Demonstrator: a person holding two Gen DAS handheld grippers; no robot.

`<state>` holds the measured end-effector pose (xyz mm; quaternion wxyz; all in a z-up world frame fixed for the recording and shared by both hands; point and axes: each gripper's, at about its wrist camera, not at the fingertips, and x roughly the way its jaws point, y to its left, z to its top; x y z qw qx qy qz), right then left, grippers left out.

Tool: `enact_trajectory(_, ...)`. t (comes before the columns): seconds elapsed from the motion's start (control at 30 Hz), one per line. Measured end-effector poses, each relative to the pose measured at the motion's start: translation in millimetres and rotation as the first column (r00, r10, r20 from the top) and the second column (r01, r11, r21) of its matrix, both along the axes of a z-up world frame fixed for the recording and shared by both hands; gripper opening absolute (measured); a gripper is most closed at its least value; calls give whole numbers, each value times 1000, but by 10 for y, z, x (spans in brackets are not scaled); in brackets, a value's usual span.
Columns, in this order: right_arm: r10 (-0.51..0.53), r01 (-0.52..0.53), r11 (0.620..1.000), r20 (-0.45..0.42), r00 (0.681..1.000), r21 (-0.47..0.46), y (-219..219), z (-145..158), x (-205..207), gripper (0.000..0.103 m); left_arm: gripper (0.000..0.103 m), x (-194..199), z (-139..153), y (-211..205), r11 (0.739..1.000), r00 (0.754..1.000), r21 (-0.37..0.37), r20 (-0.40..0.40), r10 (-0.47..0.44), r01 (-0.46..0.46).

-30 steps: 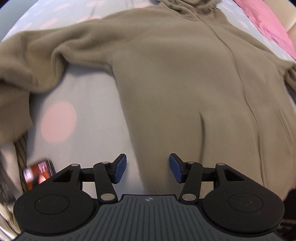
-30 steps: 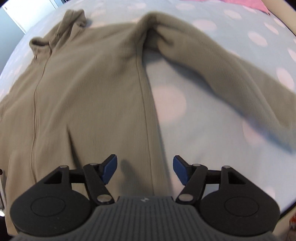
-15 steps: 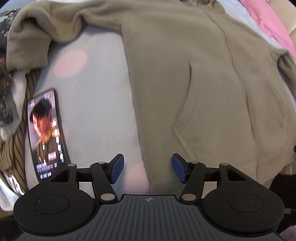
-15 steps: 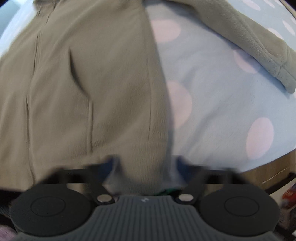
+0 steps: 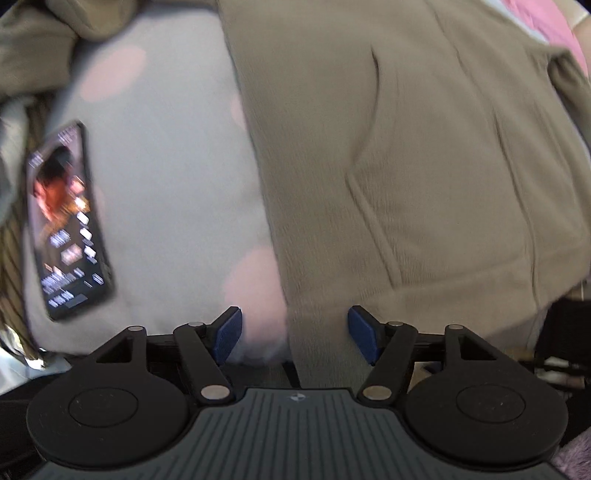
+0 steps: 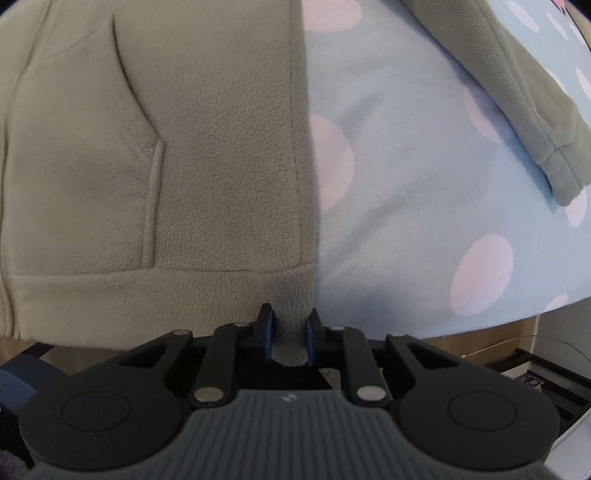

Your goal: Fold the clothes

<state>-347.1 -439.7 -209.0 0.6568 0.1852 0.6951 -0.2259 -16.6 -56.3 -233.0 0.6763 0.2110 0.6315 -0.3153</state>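
An olive-beige fleece jacket (image 5: 406, 147) lies flat on a pale blue bedspread with pink dots (image 5: 177, 177). My left gripper (image 5: 294, 334) points down over the jacket's lower left corner. Its jaws are opening, and the hem's edge sits between the blue pads without being pressed. In the right wrist view the jacket (image 6: 166, 166) fills the left half, with a pocket slit and a hem band. My right gripper (image 6: 289, 336) is closing on the hem's lower right corner, and both pads press the fleece. One sleeve (image 6: 524, 103) lies out to the upper right.
A phone (image 5: 68, 221) with a lit screen lies on the bedspread left of the jacket. Striped fabric (image 5: 11, 251) is bunched at the far left. Pink cloth (image 5: 550, 26) shows at the top right. The bed's edge (image 6: 517, 317) drops off close to the right gripper.
Both grippers have moved down the jacket to its bottom hem. The right jaws have closed on the hem corner. The left jaws have widened. The phone has come fully into view.
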Motion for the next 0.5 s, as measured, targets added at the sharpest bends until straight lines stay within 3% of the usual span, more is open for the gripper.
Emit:
enact_trajectory(0.13,-8,8,1000,-5,1000,-7,4,1,26,23,66,31,-140,-73,1000,1000,13,-8,16,-15)
enact_trajectory(0.2,19,-19,999,-9,1000,-26,57,8,41,24,62,31,-138,-101,1000,1000,18,-2,13,-13)
enact_trajectory(0.23,30,-30,999,-8,1000,-33,79,15,42,24,50,5,-113,-118,1000,1000,10,6,-7,7)
enact_trajectory(0.27,39,-39,999,-7,999,-38,99,26,41,24,26,-33,-67,-145,999,999,-3,9,-35,35)
enact_trajectory(0.37,61,-61,998,2,998,-36,142,115,25,20,17,-116,66,-188,994,994,-11,46,-104,104)
enact_trajectory(0.5,115,-115,993,25,993,-5,201,343,5,18,12,35,418,-49,991,995,-95,-6,-95,94)
